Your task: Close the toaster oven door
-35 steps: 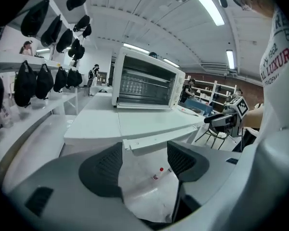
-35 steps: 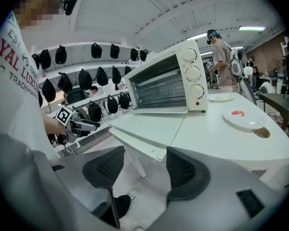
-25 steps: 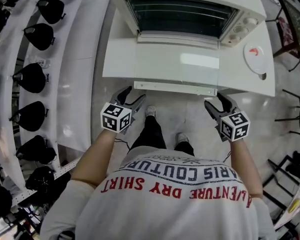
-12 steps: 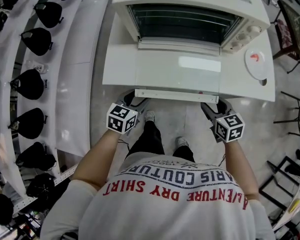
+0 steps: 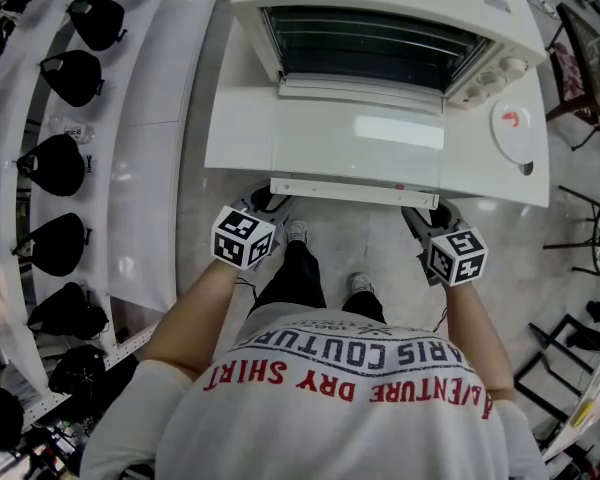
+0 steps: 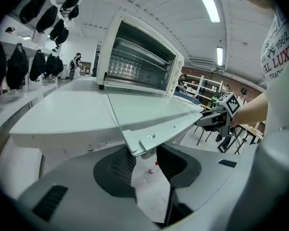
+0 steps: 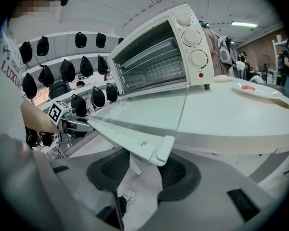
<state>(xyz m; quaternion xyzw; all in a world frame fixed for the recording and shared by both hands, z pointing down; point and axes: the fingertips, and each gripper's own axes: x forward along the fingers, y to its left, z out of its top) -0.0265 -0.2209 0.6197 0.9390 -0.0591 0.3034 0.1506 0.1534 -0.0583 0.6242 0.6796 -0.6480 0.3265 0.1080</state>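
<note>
A white toaster oven (image 5: pixel 380 8) stands on a white table, its glass door (image 5: pixel 350 138) folded down flat toward me. The door's handle bar (image 5: pixel 350 191) runs along the near edge. My left gripper (image 5: pixel 263 204) reaches in at the bar's left end and my right gripper (image 5: pixel 423 215) at its right end. In the left gripper view the handle's end (image 6: pixel 143 142) sits between the closing jaws of the left gripper (image 6: pixel 145 160), with a gap still showing. In the right gripper view the other end (image 7: pixel 156 150) lies between the closing jaws of the right gripper (image 7: pixel 144 170), pads apart from it.
A white plate (image 5: pixel 518 128) with a red bit lies on the table (image 5: pixel 235 138) right of the oven. Black caps (image 5: pixel 65 78) hang on a curved white rack at the left. Dark chairs (image 5: pixel 580 68) stand at the right. My feet are under the table edge.
Both grippers moved forward from in front of the table to the two ends of the door handle, and their jaws narrowed. The door stays down flat.
</note>
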